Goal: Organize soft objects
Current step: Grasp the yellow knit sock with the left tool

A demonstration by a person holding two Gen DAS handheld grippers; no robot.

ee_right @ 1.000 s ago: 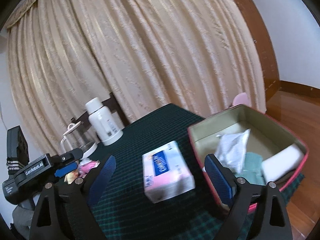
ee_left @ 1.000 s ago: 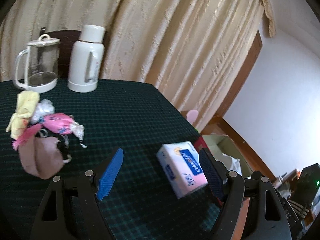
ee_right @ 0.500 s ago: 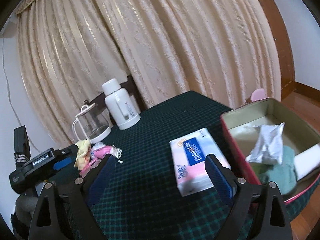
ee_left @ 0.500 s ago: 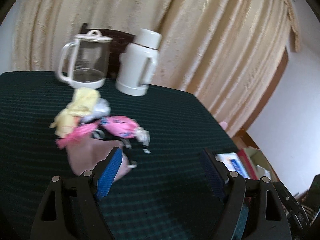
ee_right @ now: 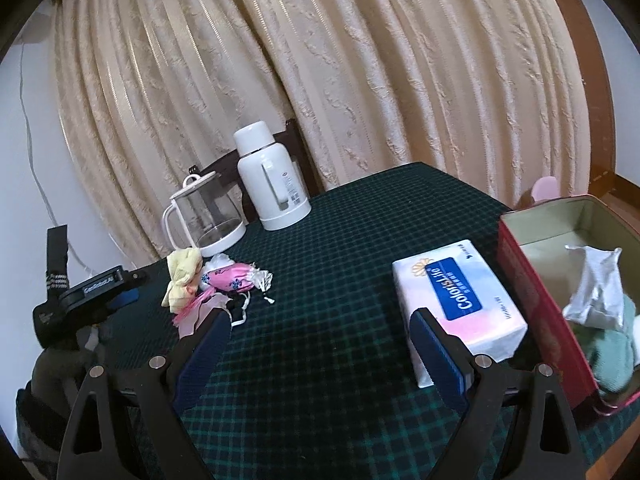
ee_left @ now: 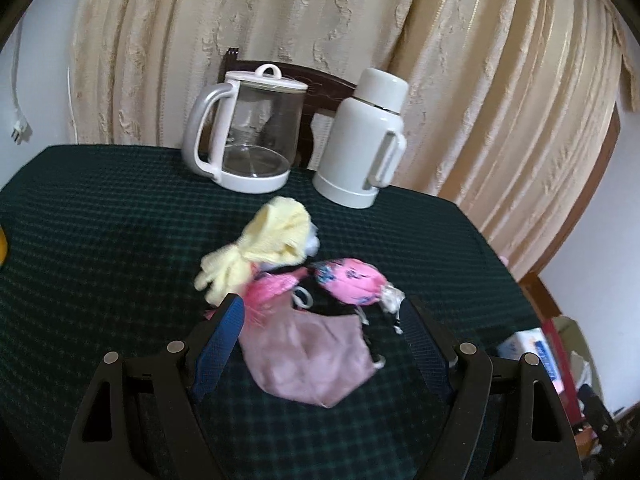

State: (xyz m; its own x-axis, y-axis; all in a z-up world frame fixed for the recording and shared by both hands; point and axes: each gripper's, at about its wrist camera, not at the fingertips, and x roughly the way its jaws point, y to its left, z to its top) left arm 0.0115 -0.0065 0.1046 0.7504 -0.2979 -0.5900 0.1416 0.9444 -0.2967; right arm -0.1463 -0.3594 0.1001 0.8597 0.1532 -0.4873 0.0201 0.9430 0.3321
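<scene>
Pink fabric now fills the middle of the left wrist view: a dusty-pink face mask [ee_left: 308, 364] lies flat on the dark green checked tablecloth [ee_left: 100, 248] directly between the spread fingers of the left gripper [ee_left: 320, 336], which holds nothing. A second ago this camera faced the tissue pack and the pile sat off to its left edge; since then the left gripper has swung round to the pile, and the tissue pack [ee_left: 534, 350] has slid to the far right rim of the view. Just beyond the mask sit a bright pink patterned bundle [ee_left: 352, 282], a pink fringed piece [ee_left: 268, 290] and a pale yellow cloth [ee_left: 264, 248], all touching in one heap. Behind them stand a glass jug [ee_left: 248, 132] and a white thermos [ee_left: 364, 140], against the cream curtain [ee_left: 460, 60].

From the right wrist, the right gripper [ee_right: 316, 344] is also wide apart and empty, hovering over bare tablecloth with the tissue pack [ee_right: 460, 304] just beside its right finger. Compared with a second ago, this view has pulled back, so the red tin [ee_right: 532, 292] sits further right; inside lie a crumpled white wrapper [ee_right: 596, 288] and a green cloth [ee_right: 612, 348]. The left gripper [ee_right: 96, 292] appears at the left, next to the heap.
</scene>
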